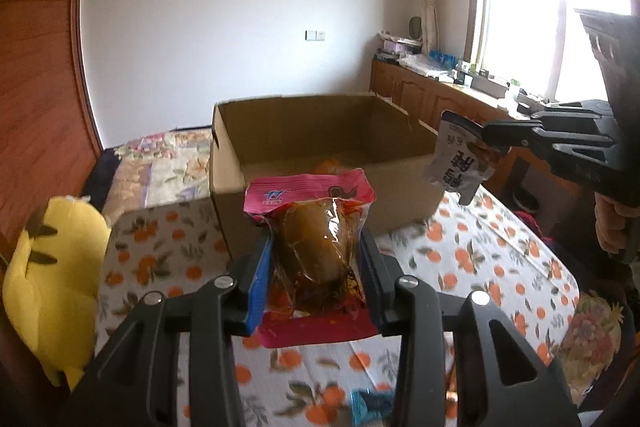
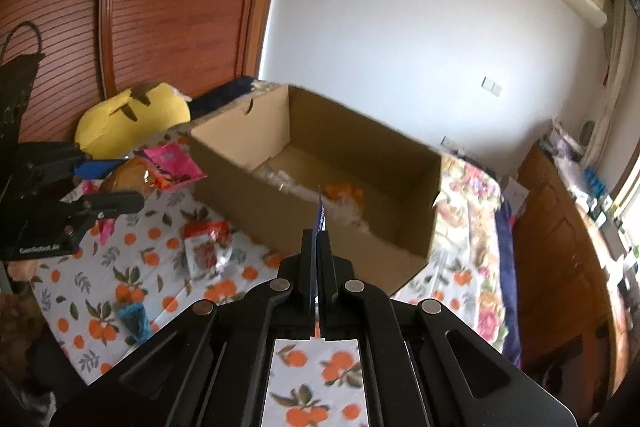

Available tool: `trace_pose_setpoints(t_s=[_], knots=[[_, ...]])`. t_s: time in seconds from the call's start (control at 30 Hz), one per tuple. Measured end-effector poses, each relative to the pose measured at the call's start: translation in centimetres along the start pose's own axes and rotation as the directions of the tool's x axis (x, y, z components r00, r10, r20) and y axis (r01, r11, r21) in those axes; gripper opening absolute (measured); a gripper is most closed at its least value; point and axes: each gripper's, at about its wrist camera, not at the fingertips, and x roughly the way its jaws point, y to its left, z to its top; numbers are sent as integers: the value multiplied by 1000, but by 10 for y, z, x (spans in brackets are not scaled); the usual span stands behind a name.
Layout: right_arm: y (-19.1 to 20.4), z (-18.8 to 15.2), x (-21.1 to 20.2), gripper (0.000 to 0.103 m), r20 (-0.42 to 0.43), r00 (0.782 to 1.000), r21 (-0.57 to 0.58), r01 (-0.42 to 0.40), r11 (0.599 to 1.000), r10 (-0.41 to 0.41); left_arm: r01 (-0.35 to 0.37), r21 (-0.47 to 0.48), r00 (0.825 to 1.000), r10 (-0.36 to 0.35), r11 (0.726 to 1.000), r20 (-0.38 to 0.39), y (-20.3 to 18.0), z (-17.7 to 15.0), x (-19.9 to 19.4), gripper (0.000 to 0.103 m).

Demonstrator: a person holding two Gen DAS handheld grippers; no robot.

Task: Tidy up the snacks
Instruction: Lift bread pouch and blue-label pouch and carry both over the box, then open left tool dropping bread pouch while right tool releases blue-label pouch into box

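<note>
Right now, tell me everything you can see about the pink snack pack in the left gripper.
The pink snack pack is a glossy plastic pouch with pink sealed ends and a clear middle showing a brown, rounded food in reddish sauce. A blue logo marks its top seal. It stands nearly upright, clamped at its sides between the blue-padded fingers of the left gripper, held above the orange-print tablecloth in front of the open cardboard box. Only the pads touch it.

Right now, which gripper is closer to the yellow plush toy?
Left. The left gripper, holding a pink snack packet, is just beside the yellow plush toy. The right gripper, pinching a white packet, is across the table by the cardboard box.
</note>
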Motion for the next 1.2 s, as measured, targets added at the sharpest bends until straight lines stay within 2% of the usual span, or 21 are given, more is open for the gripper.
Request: trace_pose_setpoints(t_s=[0.33, 0.6, 0.97, 1.2], knots=[[-19, 38, 5, 0, 59, 998, -44, 31, 999, -29, -2, 31, 999, 1, 1000, 36, 8, 50, 34, 39], [-37, 55, 37, 0, 54, 997, -55, 58, 997, -55, 5, 45, 999, -6, 999, 35, 11, 69, 71, 39], [-46, 36, 108, 0, -16, 999, -28, 44, 999, -45, 6, 21, 1000, -5, 1000, -19, 19, 66, 125, 40], [-48, 17, 135, 0, -64, 998, -5, 24, 1000, -24, 3, 25, 1000, -2, 1000, -17, 19, 69, 133, 40]])
